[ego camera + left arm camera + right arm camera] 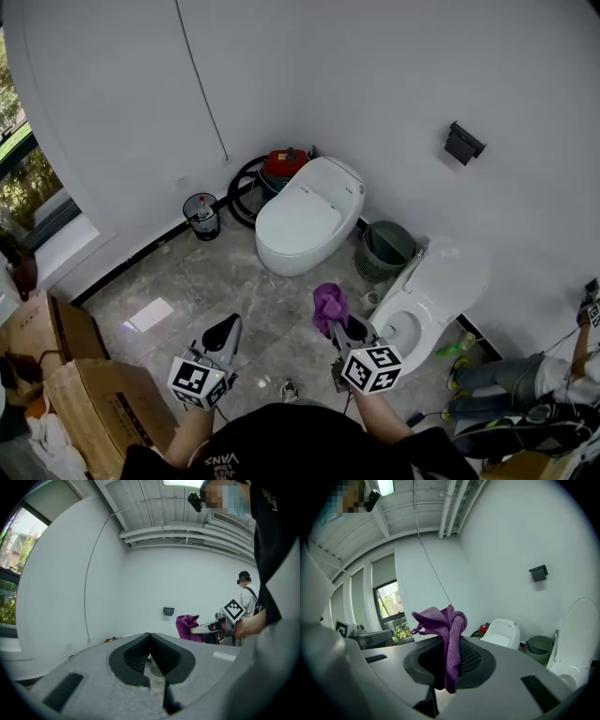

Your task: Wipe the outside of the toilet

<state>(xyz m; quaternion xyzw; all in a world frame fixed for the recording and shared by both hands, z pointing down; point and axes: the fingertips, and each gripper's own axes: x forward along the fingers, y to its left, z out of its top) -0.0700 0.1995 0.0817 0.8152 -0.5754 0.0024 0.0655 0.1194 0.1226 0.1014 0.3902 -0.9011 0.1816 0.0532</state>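
The right gripper [343, 325], held low before the person on a bent forearm, is clamped on a purple cloth [449, 634]: its own view shows the pinch, the head view only a bunch at the tip. The left gripper [150, 641], beside it, has its jaws together, empty. A closed toilet [305, 216] stands ahead, an open toilet [427, 300] just right of the cloth, a green basket [386, 248] between them; a black bin [202, 217] holds a bottle
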